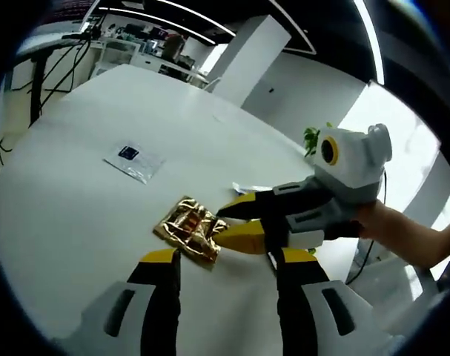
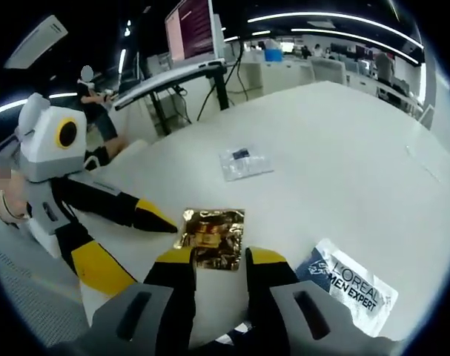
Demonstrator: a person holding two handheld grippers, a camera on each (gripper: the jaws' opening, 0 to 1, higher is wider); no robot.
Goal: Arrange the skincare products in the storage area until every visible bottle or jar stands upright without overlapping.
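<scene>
A crumpled gold foil sachet [image 1: 189,228] lies flat on the white table [image 1: 69,222]. My right gripper [image 1: 221,225] comes in from the right, its yellow tips slightly apart at the sachet's right edge. My left gripper [image 1: 229,256] stands wide open just short of the sachet. In the right gripper view the gold sachet [image 2: 211,236] lies just beyond my right gripper [image 2: 221,257], whose jaws are parted. My left gripper [image 2: 152,258] reaches in from the left, one tip close to the sachet's corner.
A clear sachet with a dark label [image 1: 133,159] [image 2: 243,162] lies farther out on the table. A white L'Oreal Men Expert sachet [image 2: 347,282] lies right of my right gripper. A monitor [image 2: 191,30] and desks stand beyond the table edge.
</scene>
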